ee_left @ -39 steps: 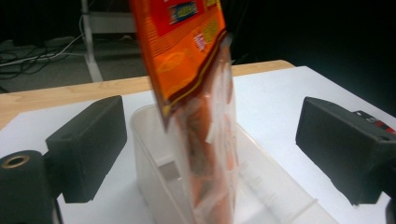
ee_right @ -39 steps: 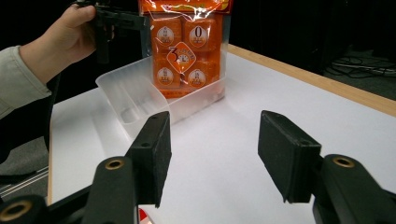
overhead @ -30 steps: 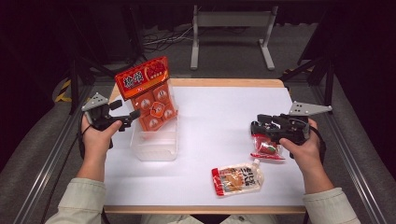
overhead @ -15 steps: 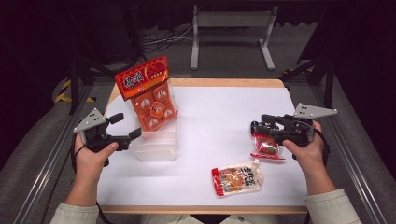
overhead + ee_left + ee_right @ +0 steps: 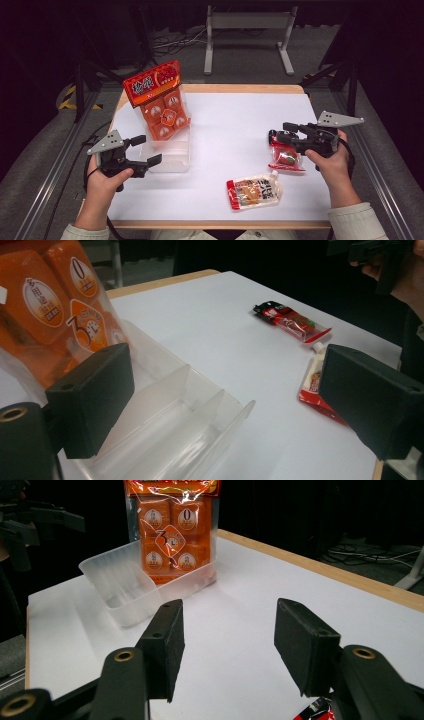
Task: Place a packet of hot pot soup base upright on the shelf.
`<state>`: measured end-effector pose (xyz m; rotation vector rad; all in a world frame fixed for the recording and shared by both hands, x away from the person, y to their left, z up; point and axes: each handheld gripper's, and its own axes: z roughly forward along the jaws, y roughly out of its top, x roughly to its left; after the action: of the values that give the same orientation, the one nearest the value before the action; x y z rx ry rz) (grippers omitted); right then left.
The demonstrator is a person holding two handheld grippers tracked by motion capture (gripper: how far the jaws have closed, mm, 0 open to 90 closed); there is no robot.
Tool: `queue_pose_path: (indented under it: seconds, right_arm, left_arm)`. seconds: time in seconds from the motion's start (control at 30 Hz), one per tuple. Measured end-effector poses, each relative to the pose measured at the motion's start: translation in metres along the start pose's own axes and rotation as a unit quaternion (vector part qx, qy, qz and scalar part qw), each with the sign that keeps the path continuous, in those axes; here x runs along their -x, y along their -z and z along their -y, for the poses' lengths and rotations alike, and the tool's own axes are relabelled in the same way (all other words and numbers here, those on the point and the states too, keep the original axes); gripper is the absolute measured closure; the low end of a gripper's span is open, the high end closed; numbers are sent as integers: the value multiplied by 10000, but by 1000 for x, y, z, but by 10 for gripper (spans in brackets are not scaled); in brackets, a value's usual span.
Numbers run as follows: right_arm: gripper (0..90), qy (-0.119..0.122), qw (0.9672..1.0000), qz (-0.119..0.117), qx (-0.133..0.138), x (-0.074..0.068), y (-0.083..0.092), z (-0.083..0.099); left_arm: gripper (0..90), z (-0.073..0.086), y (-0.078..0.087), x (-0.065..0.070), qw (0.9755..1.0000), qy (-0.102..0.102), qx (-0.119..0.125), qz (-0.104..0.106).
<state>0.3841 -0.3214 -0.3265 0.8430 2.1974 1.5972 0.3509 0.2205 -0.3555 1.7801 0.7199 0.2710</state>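
Orange snack pack (image 5: 159, 102), a clear plastic bag with a red header card and round orange portions inside, stands leaning in the far end of the clear plastic divided tray (image 5: 172, 150) at the left side of the white surface (image 5: 235, 125). In the left gripper view the pack (image 5: 55, 310) rises behind the tray's (image 5: 175, 425) translucent dividers. The left gripper (image 5: 142, 151) hovers just beside the tray's near left corner, its jaws spread wide with nothing between them. The right gripper (image 5: 274, 134) sits at the right side of the surface, jaws parted and empty, directly above the small red and clear sachet (image 5: 285, 157) that lies flat below it; whether it touches the sachet I cannot tell. In the right gripper view the parted jaws point across the surface toward the tray (image 5: 135, 587) and the pack (image 5: 172, 530), both well apart from them. A white spouted pouch with a red edge and a food picture (image 5: 254, 191) lies flat near the front edge, between the two hands and close to the sachet.
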Motion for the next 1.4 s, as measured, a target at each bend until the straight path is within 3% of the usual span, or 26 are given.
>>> queue_pose_path:
  seconds: [0.17, 0.27, 0.33, 0.73, 0.77, 0.87, 1.07, 1.13, 1.4]
  right_arm:
    - [455, -66, 9999, 79, -39, 5, 1, 2]
    - [441, -133, 9997, 174, -50, 9, 3, 3]
    - [436, -155, 9996, 211, -51, 10, 4, 3]
    - [395, -368, 9980, 511, -79, 29, 6, 10]
    - [361, -504, 9969, 579, -158, 34, 6, 12]
    - [327, -613, 9948, 780, -244, 39, 5, 15]
    - [320, -854, 9908, 1003, -315, 59, -1, 21]
    - [319, -801, 9885, 1188, -490, 66, -4, 23]
    - [285, -764, 9813, 1548, -854, 84, -15, 32]
  left_arm:
    - [89, -2, 0, 3, 9999, -107, -51, 28]
    - [90, -2, -1, 5, 9998, -135, -104, 100]
    - [90, -2, -4, 7, 9993, -263, -148, 228]
    - [85, -3, -2, 15, 9987, -262, -120, 429]
    - [85, -3, -2, 15, 9988, -237, -101, 411]
    - [84, -2, -3, 14, 9989, -230, -116, 388]
    - [81, 0, -8, 12, 9988, -239, -191, 372]
    - [81, -1, -7, 12, 9989, -254, -187, 356]
    - [81, -1, -7, 12, 9989, -202, -174, 391]
